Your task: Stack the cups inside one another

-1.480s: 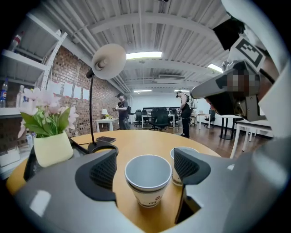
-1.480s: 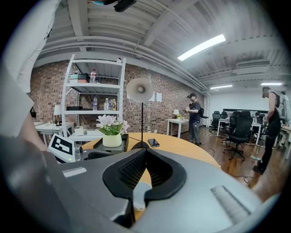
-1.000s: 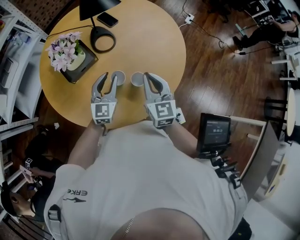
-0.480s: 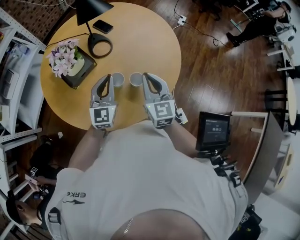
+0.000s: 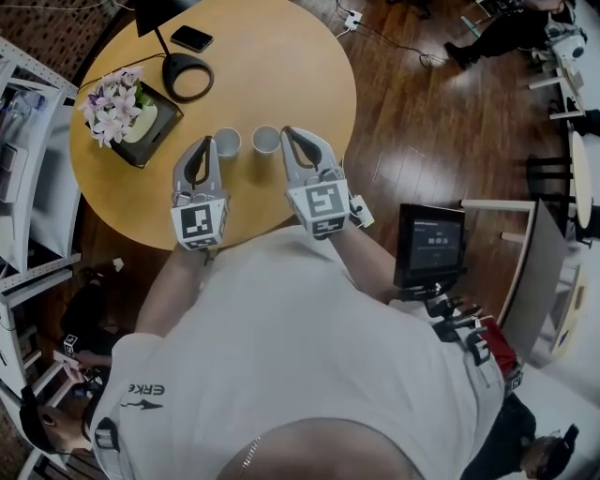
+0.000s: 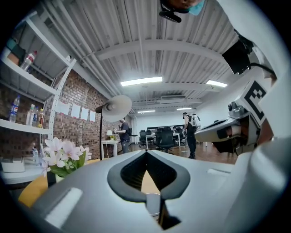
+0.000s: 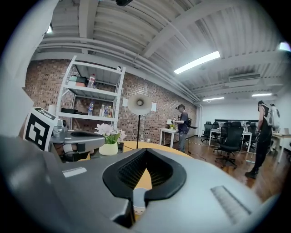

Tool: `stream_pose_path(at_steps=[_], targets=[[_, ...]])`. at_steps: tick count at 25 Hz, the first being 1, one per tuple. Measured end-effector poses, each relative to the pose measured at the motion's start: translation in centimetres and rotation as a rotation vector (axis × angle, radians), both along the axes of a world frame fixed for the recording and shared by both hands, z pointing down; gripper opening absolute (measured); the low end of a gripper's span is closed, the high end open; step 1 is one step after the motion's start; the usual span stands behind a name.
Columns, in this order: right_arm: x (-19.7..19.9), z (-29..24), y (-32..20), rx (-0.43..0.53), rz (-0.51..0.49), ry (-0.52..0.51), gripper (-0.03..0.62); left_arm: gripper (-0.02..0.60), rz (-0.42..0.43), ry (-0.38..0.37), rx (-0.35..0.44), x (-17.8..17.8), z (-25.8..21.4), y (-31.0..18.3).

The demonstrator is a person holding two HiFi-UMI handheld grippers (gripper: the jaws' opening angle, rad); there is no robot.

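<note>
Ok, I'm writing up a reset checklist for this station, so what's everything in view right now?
table: one, yellow, in front of the person
left cup: one, white, on the table near the person
right cup: one, white, beside it, not touching
potted flowers: one, pink and white, table's left side
lamp: one, black, table's far side
phone: one, black, next to the lamp
screen: one, black, at the person's right
shelving: one, white, left of the table
office chairs: several, black, background desks
other people: several, dark clothes, around the room
left hand-held gripper: one, grey, shut, tip by the left cup
right hand-held gripper: one, grey, shut, tip by the right cup
</note>
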State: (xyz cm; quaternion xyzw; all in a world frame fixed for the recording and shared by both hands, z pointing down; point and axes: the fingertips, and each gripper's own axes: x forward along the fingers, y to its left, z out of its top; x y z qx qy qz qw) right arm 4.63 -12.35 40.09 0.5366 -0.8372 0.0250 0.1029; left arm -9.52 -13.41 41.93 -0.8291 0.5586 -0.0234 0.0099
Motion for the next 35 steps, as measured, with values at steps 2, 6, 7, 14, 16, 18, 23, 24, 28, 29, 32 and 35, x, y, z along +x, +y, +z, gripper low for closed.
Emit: stream_pose_path(at_steps=[2, 6, 7, 14, 16, 18, 23, 24, 28, 29, 32, 35], targets=[[0.4, 0.4, -0.7, -0.003, -0.014, -0.002, 0.014, 0.002, -0.018, -0.009, -0.002, 0.3, 0.2, -0.3], [1.6, 1.6, -1.7, -0.025, -0.066, -0.012, 0.014, 0.002, -0.094, -0.024, -0.017, 0.7, 0.8, -1.0], [2.0, 2.0, -2.1, -0.033, -0.087, -0.012, 0.014, 0.002, -0.122, -0.025, -0.024, 0.7, 1.0, -1.1], [5.1, 5.0, -4.9, -0.095, -0.188, -0.020, 0.014, 0.002, -0.245, -0.056, -0.057, 3.1, 1.8, -1.6], [4.9, 6.1, -5.4, -0.117, -0.235, -0.022, 0.014, 0.002, -0.284, -0.073, -0.075, 3.1, 2.3, -1.4], [4.8, 7.1, -5.6, -0.135, -0.277, -0.020, 0.014, 0.002, -0.318, -0.080, -0.093, 3.2, 2.8, -1.2], [3.7, 9.6, -4.9, -0.153, -0.402, 0.008, 0.062, 0.002, -0.374, -0.079, -0.128, 3.2, 4.3, -0.5], [3.4, 10.2, -4.8, -0.164, -0.426, 0.016, 0.108, 0.002, -0.375, -0.075, -0.139, 3.2, 4.7, -0.5], [2.5, 12.8, -4.0, -0.221, -0.460, 0.040, 0.183, 0.002, -0.343, -0.077, -0.193, 3.8, 6.4, 0.1], [2.3, 13.3, -3.9, -0.232, -0.461, 0.045, 0.195, 0.002, -0.333, -0.081, -0.199, 3.9, 6.7, 0.0], [1.4, 14.6, -3.5, -0.257, -0.488, 0.063, 0.252, 0.002, -0.322, -0.088, -0.225, 3.7, 7.7, 0.1], [0.2, 16.3, -3.0, -0.281, -0.524, 0.088, 0.307, 0.002, -0.310, -0.097, -0.258, 3.3, 9.3, 0.3]])
